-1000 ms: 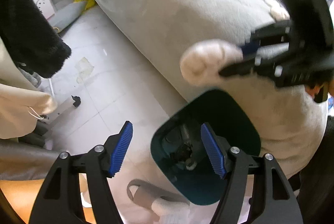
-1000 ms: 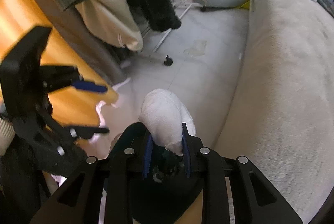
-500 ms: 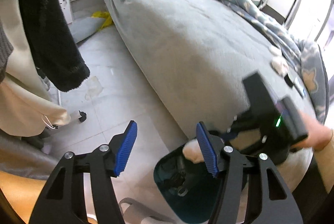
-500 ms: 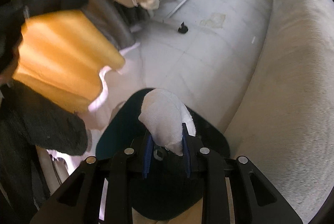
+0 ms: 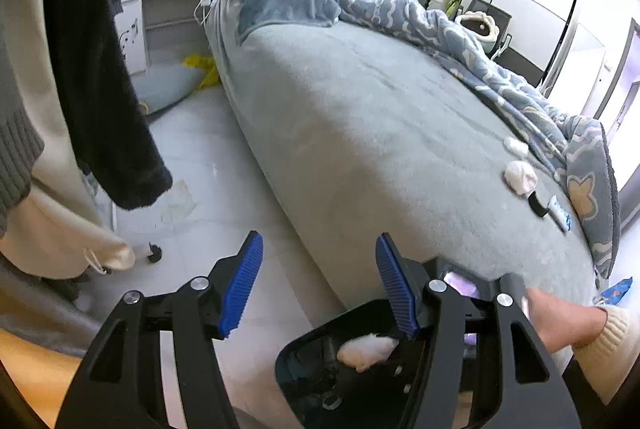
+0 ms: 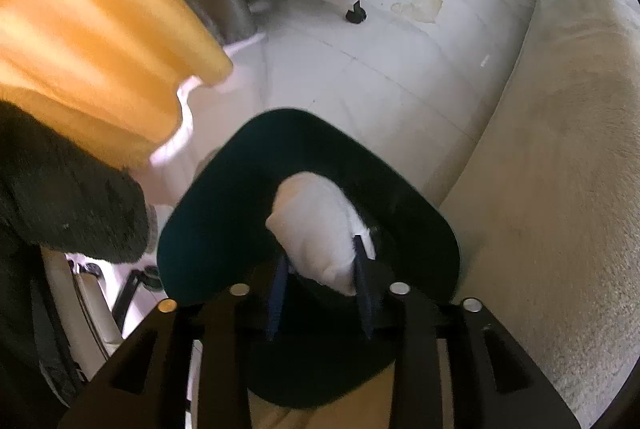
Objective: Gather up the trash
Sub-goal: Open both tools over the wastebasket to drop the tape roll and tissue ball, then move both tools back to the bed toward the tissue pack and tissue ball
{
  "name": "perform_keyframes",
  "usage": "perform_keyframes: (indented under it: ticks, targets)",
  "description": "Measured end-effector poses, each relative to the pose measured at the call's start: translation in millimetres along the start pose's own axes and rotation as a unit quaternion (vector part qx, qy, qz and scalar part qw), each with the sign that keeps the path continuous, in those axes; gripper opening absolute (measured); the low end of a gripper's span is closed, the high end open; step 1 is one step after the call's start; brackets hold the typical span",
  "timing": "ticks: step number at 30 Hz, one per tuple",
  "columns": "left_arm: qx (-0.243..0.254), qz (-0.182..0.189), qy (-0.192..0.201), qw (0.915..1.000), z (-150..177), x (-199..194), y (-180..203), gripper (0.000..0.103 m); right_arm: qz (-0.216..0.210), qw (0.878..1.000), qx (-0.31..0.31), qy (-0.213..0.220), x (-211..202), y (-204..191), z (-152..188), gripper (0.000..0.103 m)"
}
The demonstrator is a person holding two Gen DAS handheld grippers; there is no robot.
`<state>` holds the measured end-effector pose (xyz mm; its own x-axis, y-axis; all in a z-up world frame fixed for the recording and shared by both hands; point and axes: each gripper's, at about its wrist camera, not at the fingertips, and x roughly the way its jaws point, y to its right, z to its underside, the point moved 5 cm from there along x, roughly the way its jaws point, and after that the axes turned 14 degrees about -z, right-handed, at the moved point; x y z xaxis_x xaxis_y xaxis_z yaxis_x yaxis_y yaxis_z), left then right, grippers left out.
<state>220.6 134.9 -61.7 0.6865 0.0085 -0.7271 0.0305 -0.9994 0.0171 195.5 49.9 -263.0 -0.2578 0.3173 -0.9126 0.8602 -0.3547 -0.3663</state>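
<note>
Item: crumpled tissue wad (image 6: 320, 225), judged light, soft, compressible; best pinched mid-bulk. Located over dark bin (image 6: 216, 213), between right gripper (image 6: 320, 289) jaws, just being opened. Left gripper (image 5: 320, 289) released, empty.

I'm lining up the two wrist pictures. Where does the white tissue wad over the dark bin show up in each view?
Left wrist: the white tissue wad sits low, right of centre, inside the dark bin, behind the left gripper's right finger.
Right wrist: the wad sits at centre, between the right gripper's jaws, which have just been opening.
Shared landmark: the black caster wheel on the floor.
</note>
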Motion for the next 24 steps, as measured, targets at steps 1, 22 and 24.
perform_keyframes:
  ticks: [1, 22, 24]
  targets:
    - [-0.001, 0.002, 0.002, 1.0, -2, -1, 2, 0.062, 0.002, 1.0, -0.003, 0.002, -3, -2, 1, 0.051]
    - [0.005, 0.031, 0.035, 0.9989, -33, -6, 88, 0.066, 0.006, 0.981, 0.021, 0.193, -112, 17, 44, 0.075]
    - [0.009, 0.033, 0.037, 0.9988, -35, -5, 96, 0.067, 0.014, 0.977, 0.024, 0.211, -122, 20, 50, 0.078]
